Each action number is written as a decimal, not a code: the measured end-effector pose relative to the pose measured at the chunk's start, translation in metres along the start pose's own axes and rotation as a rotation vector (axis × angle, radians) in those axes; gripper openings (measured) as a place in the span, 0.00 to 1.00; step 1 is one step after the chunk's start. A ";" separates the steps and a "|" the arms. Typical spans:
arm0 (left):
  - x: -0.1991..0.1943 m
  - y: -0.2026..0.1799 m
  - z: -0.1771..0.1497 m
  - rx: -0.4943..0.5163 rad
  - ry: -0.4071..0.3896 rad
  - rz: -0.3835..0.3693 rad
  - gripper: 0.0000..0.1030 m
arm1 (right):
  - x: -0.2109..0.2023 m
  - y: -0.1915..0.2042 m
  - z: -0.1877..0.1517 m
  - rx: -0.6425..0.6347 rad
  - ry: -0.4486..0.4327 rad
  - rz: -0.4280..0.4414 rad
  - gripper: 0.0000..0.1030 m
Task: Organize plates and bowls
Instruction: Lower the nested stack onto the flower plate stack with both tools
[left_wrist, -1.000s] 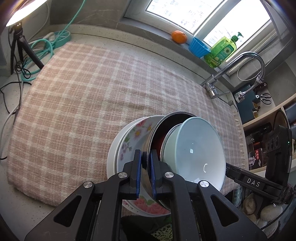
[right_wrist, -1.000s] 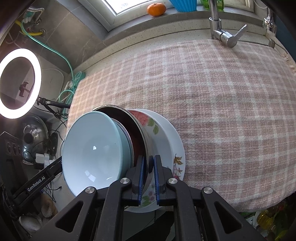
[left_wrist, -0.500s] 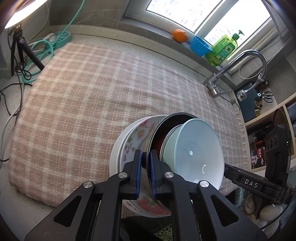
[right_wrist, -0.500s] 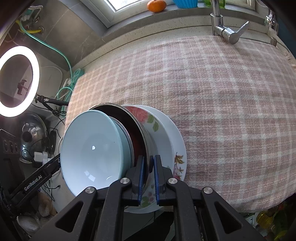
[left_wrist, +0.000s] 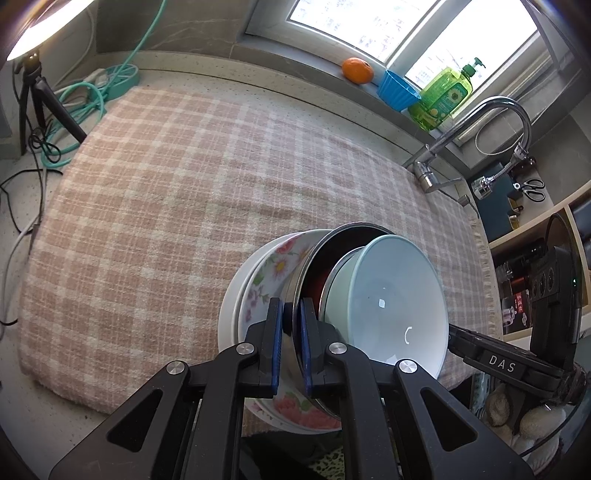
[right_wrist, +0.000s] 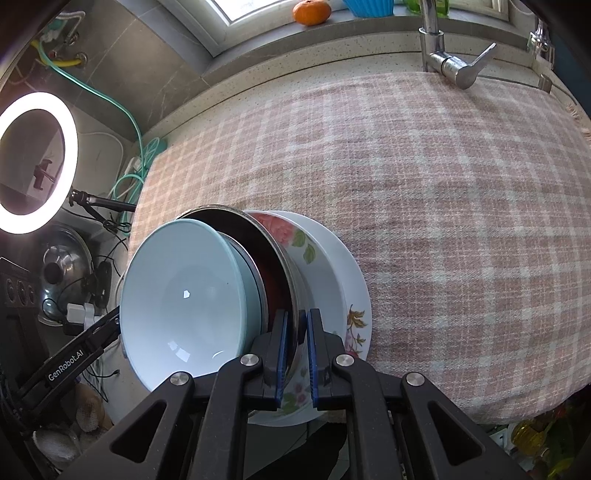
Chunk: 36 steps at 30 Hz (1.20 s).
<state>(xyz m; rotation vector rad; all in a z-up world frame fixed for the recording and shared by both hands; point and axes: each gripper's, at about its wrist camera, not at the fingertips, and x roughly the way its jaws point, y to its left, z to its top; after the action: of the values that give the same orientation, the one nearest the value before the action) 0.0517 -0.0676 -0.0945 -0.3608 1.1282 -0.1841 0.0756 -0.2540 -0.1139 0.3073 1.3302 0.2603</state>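
Left hand-held gripper (left_wrist: 291, 347) and right hand-held gripper (right_wrist: 295, 354) both clamped on steel bowl rim (left_wrist: 297, 295), carrying nested pale-blue ceramic bowl (left_wrist: 391, 299) and floral white plates (left_wrist: 266, 273) as one stack above checked pink cloth (left_wrist: 177, 192).

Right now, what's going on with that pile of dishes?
A person is carrying a nested stack with both handheld grippers. The left gripper and the right gripper are each clamped on the rim of the steel bowl, from opposite sides. A pale blue bowl sits inside it, and flowered plates lie beneath. The stack is tilted near the front edge of the checked cloth; whether it touches the cloth is unclear.
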 end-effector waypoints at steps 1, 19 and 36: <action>0.000 0.000 0.000 0.001 0.000 0.000 0.07 | 0.000 0.000 0.000 0.001 0.001 0.001 0.09; 0.001 -0.003 0.000 0.030 -0.001 0.021 0.07 | -0.002 0.000 0.000 0.000 -0.002 0.005 0.09; -0.013 -0.002 -0.002 0.060 -0.027 0.040 0.13 | -0.023 -0.001 -0.008 -0.023 -0.066 -0.016 0.16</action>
<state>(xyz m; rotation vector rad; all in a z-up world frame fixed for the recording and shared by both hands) 0.0448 -0.0653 -0.0835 -0.2862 1.1003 -0.1766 0.0631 -0.2620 -0.0953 0.2840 1.2632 0.2497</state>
